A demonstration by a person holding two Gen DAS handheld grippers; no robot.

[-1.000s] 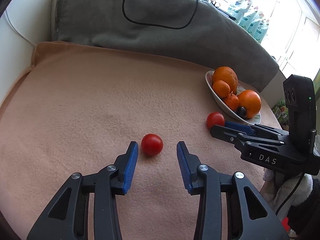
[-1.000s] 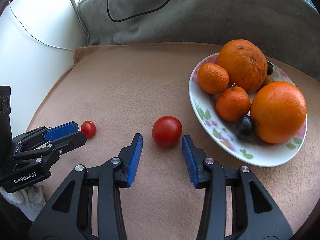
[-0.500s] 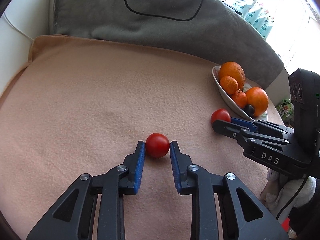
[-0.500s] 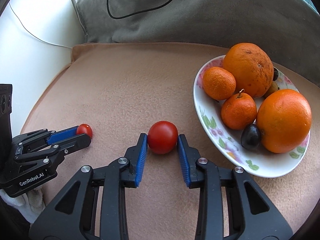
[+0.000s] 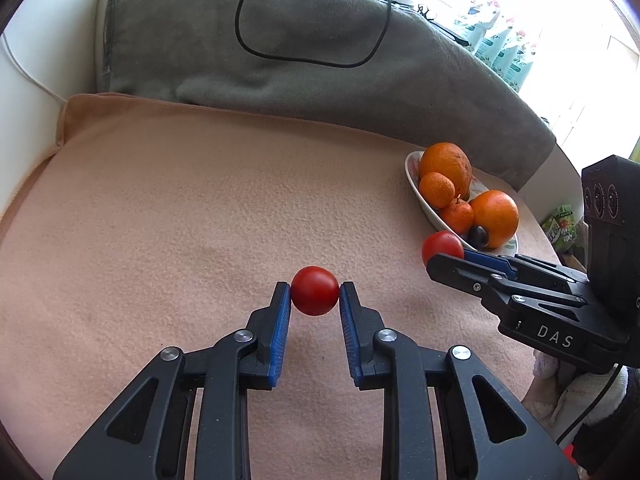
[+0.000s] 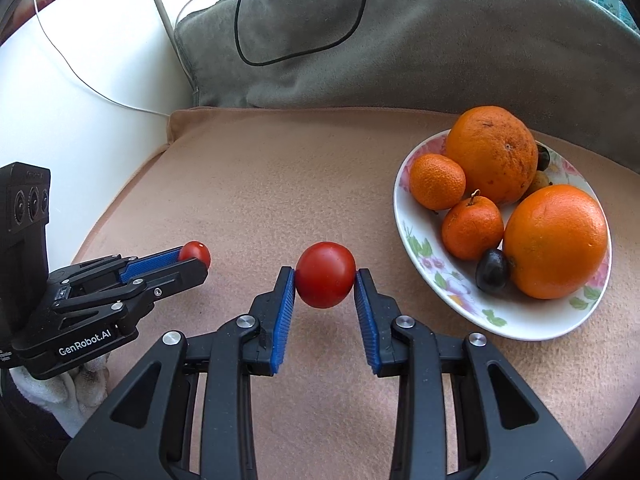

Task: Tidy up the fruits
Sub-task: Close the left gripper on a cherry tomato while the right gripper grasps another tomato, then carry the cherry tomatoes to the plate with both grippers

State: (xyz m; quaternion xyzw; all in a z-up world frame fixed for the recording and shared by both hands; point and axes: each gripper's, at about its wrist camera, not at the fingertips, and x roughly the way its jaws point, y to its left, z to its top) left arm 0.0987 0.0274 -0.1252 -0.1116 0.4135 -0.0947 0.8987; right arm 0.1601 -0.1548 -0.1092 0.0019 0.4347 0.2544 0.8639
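Small round glossy red tomato (image 5: 315, 290): intact, clamped on both sides between blue ribbed pads, clear of the peach fleece cloth (image 5: 200, 216). Larger round red tomato (image 6: 325, 274): intact, likewise clamped between blue pads, its shadow on the cloth beneath it. White oval floral-print ceramic plate (image 6: 430, 256): flat on the cloth, at 2 o'clock from the larger tomato. It holds two large oranges (image 6: 556, 241), two small mandarins (image 6: 472, 227) and a dark plum (image 6: 492, 271), all touching.
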